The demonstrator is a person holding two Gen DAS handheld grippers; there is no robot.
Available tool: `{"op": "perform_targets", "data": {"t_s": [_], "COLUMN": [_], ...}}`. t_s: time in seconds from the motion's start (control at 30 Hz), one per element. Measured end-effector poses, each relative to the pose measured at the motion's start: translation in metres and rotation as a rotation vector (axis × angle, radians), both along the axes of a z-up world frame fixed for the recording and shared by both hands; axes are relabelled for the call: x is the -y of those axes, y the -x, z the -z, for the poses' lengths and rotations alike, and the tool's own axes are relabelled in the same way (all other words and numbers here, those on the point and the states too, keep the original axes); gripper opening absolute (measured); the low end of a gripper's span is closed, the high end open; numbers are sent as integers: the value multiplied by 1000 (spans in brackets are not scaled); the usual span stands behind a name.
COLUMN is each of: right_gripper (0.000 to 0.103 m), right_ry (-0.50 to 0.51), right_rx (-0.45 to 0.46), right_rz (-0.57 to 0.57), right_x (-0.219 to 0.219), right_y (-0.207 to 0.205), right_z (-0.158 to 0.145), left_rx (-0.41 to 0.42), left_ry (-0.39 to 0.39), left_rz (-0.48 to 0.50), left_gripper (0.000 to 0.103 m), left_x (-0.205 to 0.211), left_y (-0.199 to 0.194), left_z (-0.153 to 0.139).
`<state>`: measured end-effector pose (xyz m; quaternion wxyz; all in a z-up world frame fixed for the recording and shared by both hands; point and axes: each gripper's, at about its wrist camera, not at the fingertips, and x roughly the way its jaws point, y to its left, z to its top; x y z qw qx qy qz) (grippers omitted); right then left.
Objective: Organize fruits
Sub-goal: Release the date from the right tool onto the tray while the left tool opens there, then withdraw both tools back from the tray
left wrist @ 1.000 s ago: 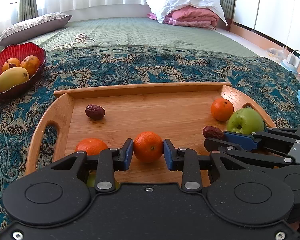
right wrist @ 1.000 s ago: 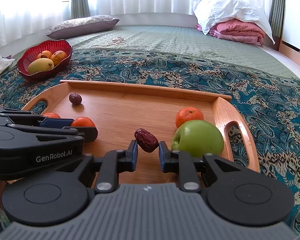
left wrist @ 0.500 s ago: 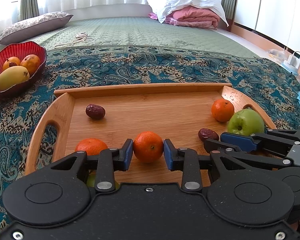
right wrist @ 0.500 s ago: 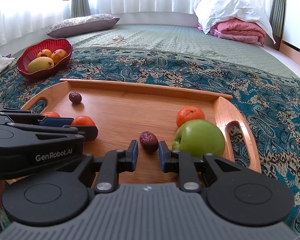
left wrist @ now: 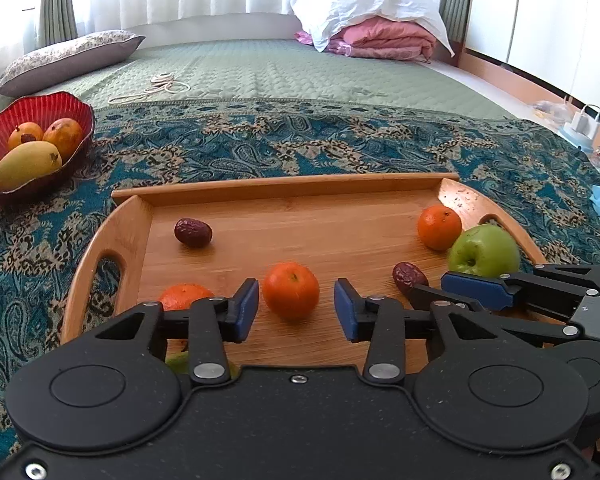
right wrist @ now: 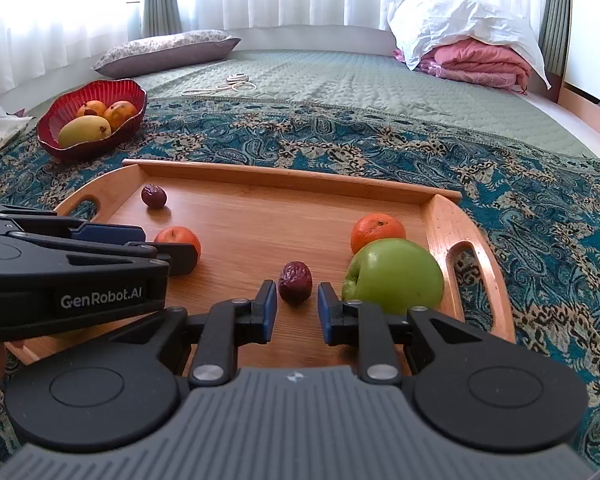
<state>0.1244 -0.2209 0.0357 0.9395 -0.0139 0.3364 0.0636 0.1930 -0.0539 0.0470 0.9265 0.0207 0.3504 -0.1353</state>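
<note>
Between opening left gripper (left wrist: pixel 296 310) fingers: tangerine (left wrist: pixel 291 290), untouched.

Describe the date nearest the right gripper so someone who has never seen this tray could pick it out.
On the wooden tray on the patterned bedspread, look at the right end, by the green apple. The wrinkled dark red date lies just left of it, between the opening, untouching jaws of the right gripper. The other date lies in the far left corner.

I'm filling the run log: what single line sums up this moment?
left gripper: opening, tangerine between pads, released | right gripper: opening, date released | both on tray
</note>
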Motion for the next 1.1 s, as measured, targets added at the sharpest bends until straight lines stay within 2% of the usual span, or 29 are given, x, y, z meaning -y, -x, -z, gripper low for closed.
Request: {"op": "perform_targets", "data": {"t_s": [0.1,0.17,0.2,0.47,0.63,0.87,1.1], "right_gripper": [33,44,47,65,74,85,88], "right_ry": [0,3,3,-31,-35,-19,1], "right_rx": [13,24,31,92,136,181,203], "right_rz": [2,5,6,18,32,32,24], "right_x": [1,2,2,10,12,9,4], "right_y": [6,11,14,36,53,75,98], "right_z": [-5,-9,-11,-26,-33,-39,-36], "left_rx": [10,22,30,92,114,122,121], "left_ry": [-4,-9,-9,-16,2,23,27], "left_rz": [-2,-11,-16,-37,-37,-56,-69], "left_gripper": [45,53,55,75,84,91,93], "left_x": [-1,-2,-3,-11,-19,-27,-36], "left_y": [4,8,10,33,51,75,99], "left_z": [-5,-9,-12,-29,-39,-43,-37]}}
